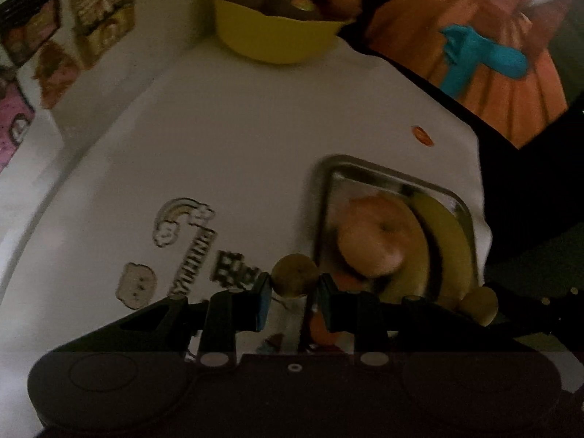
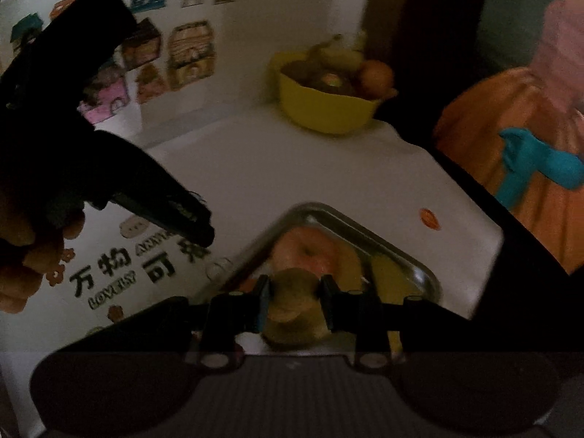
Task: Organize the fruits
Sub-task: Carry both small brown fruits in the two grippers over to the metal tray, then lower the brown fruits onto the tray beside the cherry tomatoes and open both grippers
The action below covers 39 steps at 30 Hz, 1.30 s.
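Note:
My left gripper (image 1: 294, 284) is shut on a small round brown fruit (image 1: 295, 273) and hangs just left of a metal tray (image 1: 365, 168). The tray holds a peach-coloured round fruit (image 1: 376, 237) and a banana (image 1: 449, 241). My right gripper (image 2: 294, 288) is shut on a fuzzy brown kiwi (image 2: 292, 303) above the tray's near corner (image 2: 328, 211). That kiwi also shows at the lower right of the left wrist view (image 1: 478, 304). A yellow bowl (image 1: 277, 40) (image 2: 328, 113) heaped with fruit stands at the table's far end.
The white table carries printed stickers (image 2: 106, 273) and a small orange sticker (image 1: 421, 135). Picture stickers cover the wall (image 2: 189, 54) behind. A person in an orange skirt with a teal bow (image 2: 529, 160) stands past the table's right edge. A hand (image 2: 33, 255) holds the left gripper.

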Available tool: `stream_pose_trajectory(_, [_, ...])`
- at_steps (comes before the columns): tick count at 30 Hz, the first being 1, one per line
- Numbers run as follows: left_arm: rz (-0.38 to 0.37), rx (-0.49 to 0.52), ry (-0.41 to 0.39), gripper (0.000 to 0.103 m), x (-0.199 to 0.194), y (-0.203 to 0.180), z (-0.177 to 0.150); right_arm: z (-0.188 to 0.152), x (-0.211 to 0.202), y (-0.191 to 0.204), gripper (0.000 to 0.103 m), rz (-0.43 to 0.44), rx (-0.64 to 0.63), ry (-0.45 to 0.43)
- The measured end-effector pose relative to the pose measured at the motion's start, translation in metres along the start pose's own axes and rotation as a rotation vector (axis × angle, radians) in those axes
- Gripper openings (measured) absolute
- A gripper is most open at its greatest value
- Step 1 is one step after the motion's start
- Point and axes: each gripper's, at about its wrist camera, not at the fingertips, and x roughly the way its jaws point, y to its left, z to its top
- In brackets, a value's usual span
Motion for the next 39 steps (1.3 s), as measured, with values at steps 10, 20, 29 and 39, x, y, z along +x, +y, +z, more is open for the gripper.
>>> stream_pose_trajectory(10, [-0.021,0.118,0.046,0.03,0.013,-0.018,-0.022,-0.031,-0.023,-0.007,0.033,-0.039,0.115,0.022])
stream_pose_trajectory(20, [-0.032,0.173,0.114,0.03,0.019,-0.015,-0.045,-0.04,-0.026,0.009,0.033,-0.017,0.157,0.04])
stream_pose_trajectory(29, [-0.036,0.178,0.136,0.03,0.029,-0.006,-0.052,-0.039,-0.008,0.021,0.033,-0.002,0.134,0.051])
stream_pose_trajectory(39, [-0.049,0.18,0.124,0.03,0.03,-0.008,-0.052,-0.036,-0.003,0.019,0.033,-0.009,0.119,0.056])
